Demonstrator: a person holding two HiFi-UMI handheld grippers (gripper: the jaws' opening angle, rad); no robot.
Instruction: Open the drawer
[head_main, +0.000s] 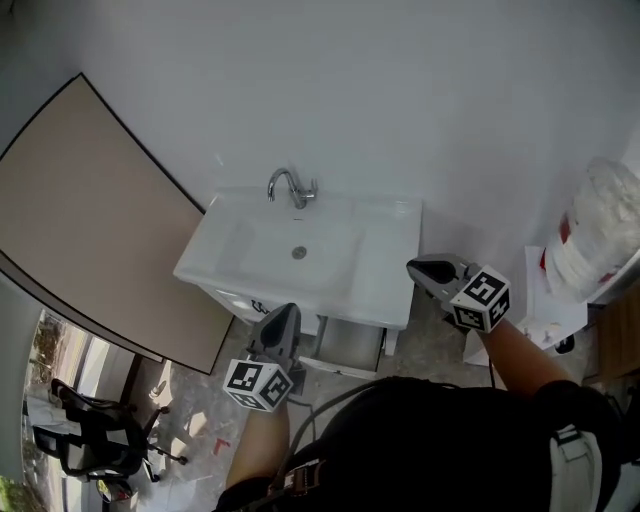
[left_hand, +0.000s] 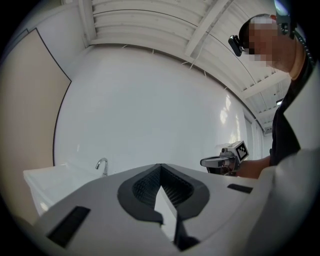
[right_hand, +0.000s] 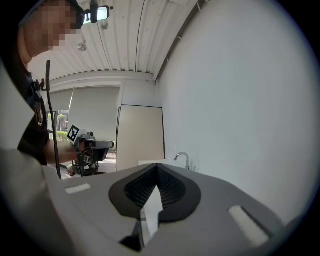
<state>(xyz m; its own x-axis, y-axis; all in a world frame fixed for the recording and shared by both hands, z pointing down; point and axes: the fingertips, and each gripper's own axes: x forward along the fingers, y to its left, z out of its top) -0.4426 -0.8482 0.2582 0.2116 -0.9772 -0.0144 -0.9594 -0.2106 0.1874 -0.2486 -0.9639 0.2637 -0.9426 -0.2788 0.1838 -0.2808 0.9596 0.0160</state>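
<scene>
A white sink (head_main: 385, 270) with a chrome faucet (head_main: 291, 187) stands against the wall. Under its front edge a white drawer (head_main: 347, 349) appears pulled out. My left gripper (head_main: 285, 312) hangs shut and empty in front of the sink, just left of the drawer. My right gripper (head_main: 418, 268) is also shut and empty, beside the sink's right corner. In the left gripper view the closed jaws (left_hand: 160, 167) point level at the wall, with the faucet (left_hand: 102, 165) to the left and the right gripper (left_hand: 212, 162) to the right. The right gripper view shows its own closed jaws (right_hand: 157, 167), the faucet (right_hand: 183, 158) and the left gripper (right_hand: 106, 145).
A large beige panel (head_main: 90, 220) leans along the wall at the left. White bundled bags (head_main: 600, 230) and papers (head_main: 545, 300) lie to the right of the sink. A black chair (head_main: 90, 430) stands at the lower left.
</scene>
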